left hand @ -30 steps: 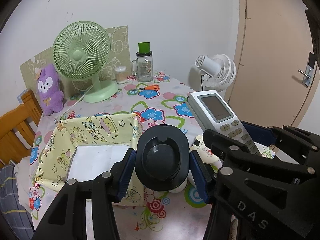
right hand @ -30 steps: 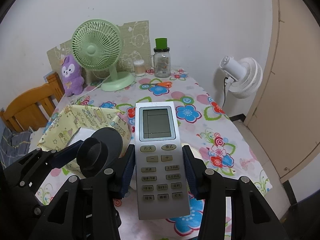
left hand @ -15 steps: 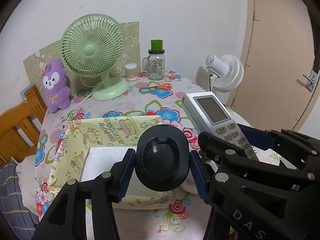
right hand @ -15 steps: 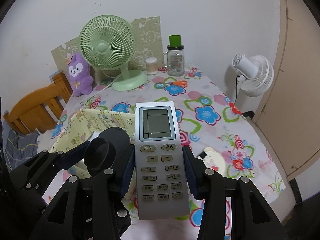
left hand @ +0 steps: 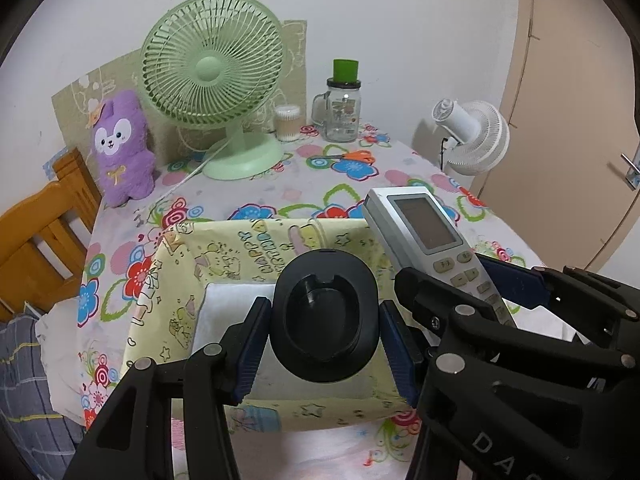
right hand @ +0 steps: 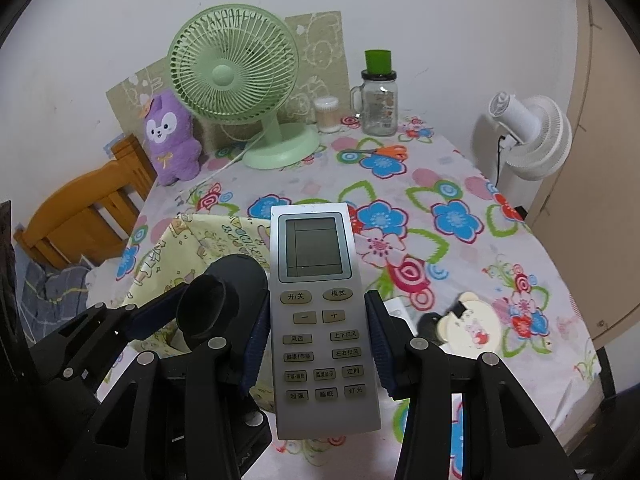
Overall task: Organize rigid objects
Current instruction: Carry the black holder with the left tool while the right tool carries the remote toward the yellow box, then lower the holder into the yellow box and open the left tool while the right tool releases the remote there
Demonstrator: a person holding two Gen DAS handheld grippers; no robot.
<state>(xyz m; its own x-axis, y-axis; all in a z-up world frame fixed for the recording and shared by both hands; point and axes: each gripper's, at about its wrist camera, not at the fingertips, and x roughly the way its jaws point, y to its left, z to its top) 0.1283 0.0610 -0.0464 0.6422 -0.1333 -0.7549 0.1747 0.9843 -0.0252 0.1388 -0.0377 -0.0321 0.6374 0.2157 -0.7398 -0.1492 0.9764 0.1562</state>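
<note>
My left gripper (left hand: 325,334) is shut on a black round holder (left hand: 325,316), held above the white floor of a yellow cartoon-print fabric box (left hand: 224,252). My right gripper (right hand: 318,344) is shut on a silver air-conditioner remote (right hand: 316,300), screen up, just right of the box. In the left wrist view the remote (left hand: 424,232) and the right gripper's black frame (left hand: 520,340) sit close on the right. In the right wrist view the black holder (right hand: 224,292) shows at the left, over the box (right hand: 192,248).
A flowered tablecloth (right hand: 460,220) covers the table. At the back stand a green fan (left hand: 216,80), a purple plush (left hand: 122,148), a cotton-swab jar (left hand: 287,122), a glass jar (left hand: 342,108) and orange scissors (left hand: 352,156). A bear-shaped item (right hand: 472,324) lies front right. A white fan (right hand: 528,136) and wooden chair (left hand: 36,232) flank the table.
Both grippers moved left together, still gripping their objects. The black holder went from beside the box's right wall to above its white floor; the box now fills the view's centre.
</note>
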